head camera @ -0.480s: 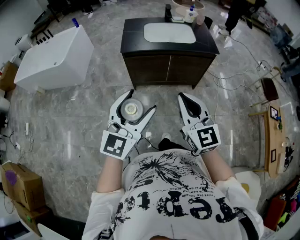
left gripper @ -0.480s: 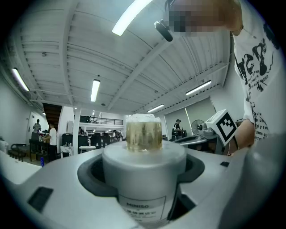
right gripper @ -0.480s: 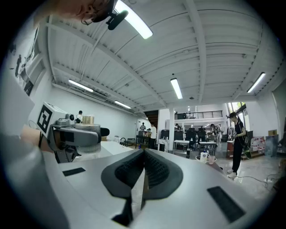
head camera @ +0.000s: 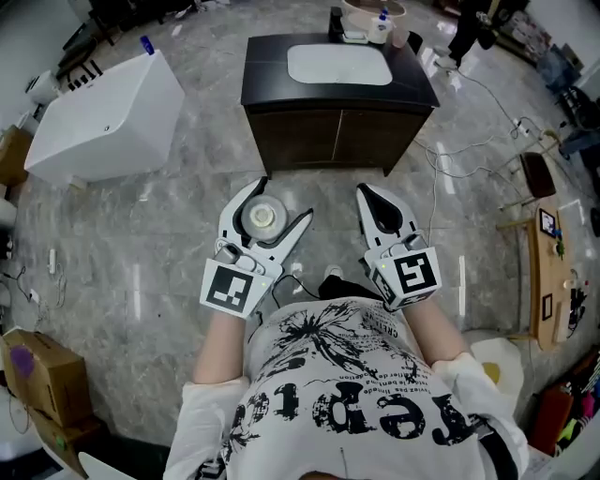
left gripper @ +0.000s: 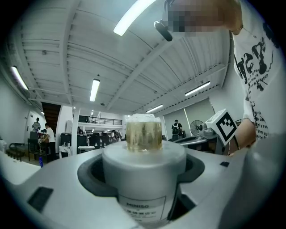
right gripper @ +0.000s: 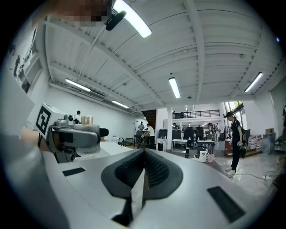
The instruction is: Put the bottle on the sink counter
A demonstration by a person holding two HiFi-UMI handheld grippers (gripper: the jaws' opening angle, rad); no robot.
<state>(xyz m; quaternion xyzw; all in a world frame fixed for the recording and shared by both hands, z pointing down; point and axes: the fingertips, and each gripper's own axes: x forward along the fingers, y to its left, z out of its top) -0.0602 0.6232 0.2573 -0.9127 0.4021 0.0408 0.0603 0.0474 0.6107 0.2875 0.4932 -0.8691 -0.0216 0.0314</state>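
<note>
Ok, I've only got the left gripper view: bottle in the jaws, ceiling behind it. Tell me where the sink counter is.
Observer: The head view shows the sink counter straight ahead of both grippers, across a stretch of grey floor.
Operator: List what's on it.
Observer: A few small containers crowd its far edge, behind the white basin.
Operator: Report the right gripper.
Observer: The right gripper has its jaws together with nothing between them. It is beside the left gripper, which holds the bottle.
</note>
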